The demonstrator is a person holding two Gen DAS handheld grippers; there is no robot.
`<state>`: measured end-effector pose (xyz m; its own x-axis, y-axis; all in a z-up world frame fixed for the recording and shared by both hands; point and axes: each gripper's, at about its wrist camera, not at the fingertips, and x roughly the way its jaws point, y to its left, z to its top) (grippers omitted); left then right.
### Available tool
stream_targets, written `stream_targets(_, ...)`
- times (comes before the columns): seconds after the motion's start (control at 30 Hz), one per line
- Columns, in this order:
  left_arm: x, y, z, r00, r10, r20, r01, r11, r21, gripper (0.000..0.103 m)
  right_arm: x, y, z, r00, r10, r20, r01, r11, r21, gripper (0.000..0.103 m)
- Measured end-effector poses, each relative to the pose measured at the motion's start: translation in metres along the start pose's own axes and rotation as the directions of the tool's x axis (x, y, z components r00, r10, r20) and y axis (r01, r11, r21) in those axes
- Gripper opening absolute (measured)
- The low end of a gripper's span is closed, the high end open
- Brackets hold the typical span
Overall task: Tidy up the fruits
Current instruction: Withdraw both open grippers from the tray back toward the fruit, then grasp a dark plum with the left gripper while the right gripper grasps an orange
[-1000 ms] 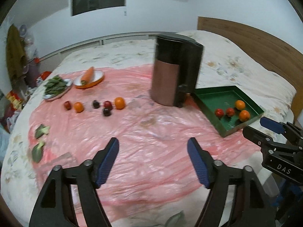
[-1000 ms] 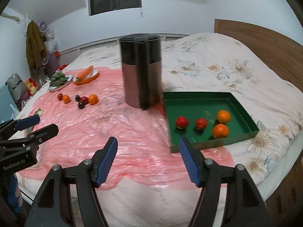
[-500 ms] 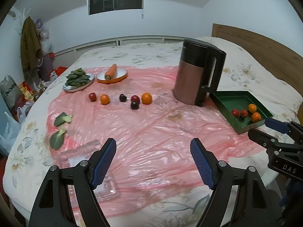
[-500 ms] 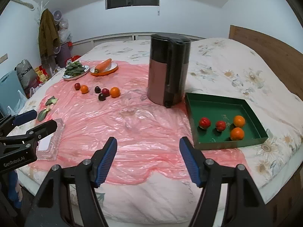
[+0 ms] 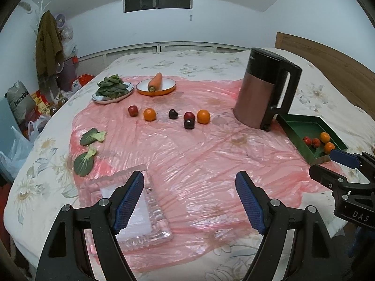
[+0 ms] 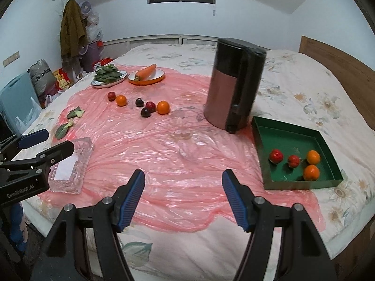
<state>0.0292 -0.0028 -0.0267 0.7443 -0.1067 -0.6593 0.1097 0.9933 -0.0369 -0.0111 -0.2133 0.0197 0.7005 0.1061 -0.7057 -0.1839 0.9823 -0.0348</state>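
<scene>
Right wrist view is showing the right gripper (image 6: 182, 196) and the left gripper (image 5: 189, 201) both hovering spread and empty over the pink plastic sheet (image 6: 164, 145). Six loose fruits (image 6: 150, 106) are lying well apart from the green tray (image 6: 302, 182), which is already holding four. The electric kettle (image 6: 232, 84) is standing between them, so a carried fruit is risking a knock against it, and round fruit may roll on the slick sheet.

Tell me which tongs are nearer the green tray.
Right. The right tongs hang open just left of the green tray, near its front corner. The left tongs are open farther off, over the glass dish at the pink sheet's other end.
</scene>
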Motion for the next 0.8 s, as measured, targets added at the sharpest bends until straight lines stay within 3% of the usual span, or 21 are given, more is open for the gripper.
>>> stream_targets(0.47, 0.029, 0.033, -0.006, 0.997, 0.058, -0.050, -0.059, 0.998, -0.022, 0.076, 0.038, 0.022, 0.011, 0.996, 0.080, -0.026, -0.080, 0.996, -0.033, 0.100)
stream_targets(0.8, 0.065, 0.039, 0.003, 0.993, 0.061, -0.101, -0.061, 0.998, 0.001, 0.075, 0.080, 0.027, 0.031, 0.989, 0.143, -0.030, -0.145, 0.988, -0.052, 0.100)
